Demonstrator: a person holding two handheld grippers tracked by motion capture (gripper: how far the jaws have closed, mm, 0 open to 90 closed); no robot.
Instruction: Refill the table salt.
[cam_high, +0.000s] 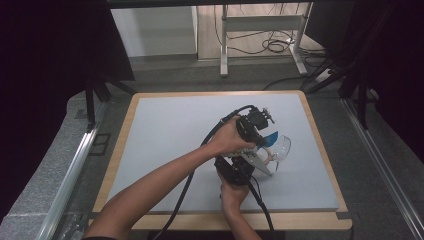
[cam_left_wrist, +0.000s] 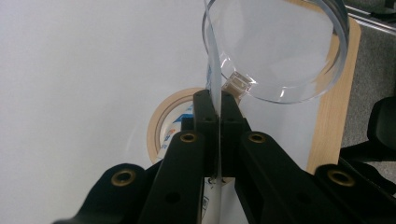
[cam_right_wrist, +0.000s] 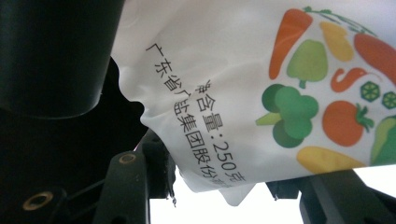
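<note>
Gripping bag (cam_right_wrist: 261, 107) btwn R tool (cam_right_wrist: 229, 186) jaws

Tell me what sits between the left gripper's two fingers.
In the left gripper view, the thin wall of a clear plastic container stands edge-on between the left gripper fingers, which are shut on it. A tape roll lies on the table beyond.

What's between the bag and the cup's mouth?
Nothing visible. The left gripper pinches the cup by its wall, leaving the mouth open; the right gripper holds the bag.
</note>
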